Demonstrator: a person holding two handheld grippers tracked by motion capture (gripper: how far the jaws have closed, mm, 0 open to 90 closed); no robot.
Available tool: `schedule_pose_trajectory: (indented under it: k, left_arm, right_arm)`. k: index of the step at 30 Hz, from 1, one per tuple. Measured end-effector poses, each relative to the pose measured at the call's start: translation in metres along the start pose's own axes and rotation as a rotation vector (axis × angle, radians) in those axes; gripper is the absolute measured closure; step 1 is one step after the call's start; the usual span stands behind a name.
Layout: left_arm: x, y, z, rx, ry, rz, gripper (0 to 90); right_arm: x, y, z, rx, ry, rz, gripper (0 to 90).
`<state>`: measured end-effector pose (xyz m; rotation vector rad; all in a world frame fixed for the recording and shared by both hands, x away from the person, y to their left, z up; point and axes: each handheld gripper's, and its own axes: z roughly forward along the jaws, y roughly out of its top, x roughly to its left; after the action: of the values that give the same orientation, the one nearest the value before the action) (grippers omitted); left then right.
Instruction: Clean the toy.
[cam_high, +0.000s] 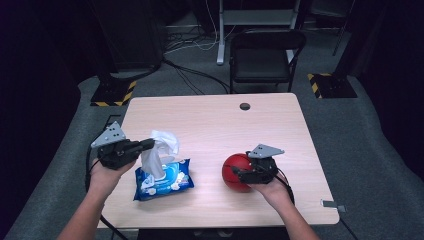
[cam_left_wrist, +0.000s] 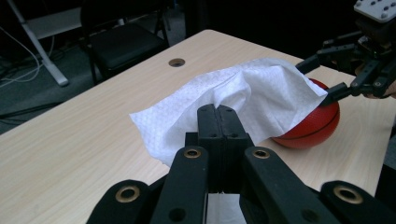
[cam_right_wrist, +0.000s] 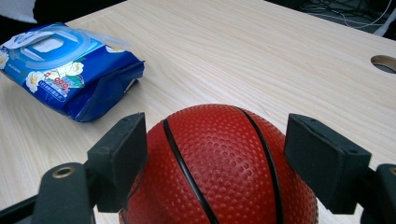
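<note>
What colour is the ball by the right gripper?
The ball is red with black seam lines, clearest in the right gripper view.

Probably a lab: dark curtained room, hazard-taped stand bases (cam_high: 114, 93), floor cables (cam_high: 192, 46), folding chair (cam_high: 263, 57).

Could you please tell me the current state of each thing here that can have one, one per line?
Wet wipe: pinched in the shut left hand-held gripper, lifted above the pack.
Wipes pack: lying flat on the table, flap raised.
Ball: resting on the table between the right hand-held gripper jaws.
Chair: upright, unoccupied, beyond the table.
</note>
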<state>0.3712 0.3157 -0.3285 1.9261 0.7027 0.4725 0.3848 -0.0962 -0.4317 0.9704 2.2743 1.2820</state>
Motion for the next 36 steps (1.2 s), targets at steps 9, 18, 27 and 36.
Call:
schedule_pose_trajectory:
  k: [9, 18, 27, 36]
  left_arm:
    - [-0.006, -0.009, 0.018, 0.006, -0.027, -0.011, 89.7]
    - [-0.013, -0.007, 0.033, -0.005, -0.062, -0.011, 89.6]
    - [-0.025, -0.001, 0.054, 0.001, -0.105, 0.012, 89.4]
    - [-0.041, 0.003, 0.074, 0.011, -0.166, 0.024, 89.4]
  right_arm:
    - [0.000, 0.000, 0.000, -0.003, 0.008, 0.002, 21.0]
    - [0.006, 0.003, 0.002, -0.006, 0.025, -0.025, 20.7]
    - [-0.005, 0.007, -0.022, -0.078, 0.032, -0.017, 22.1]
    - [-0.015, -0.012, -0.024, -0.014, 0.076, 0.027, 23.8]
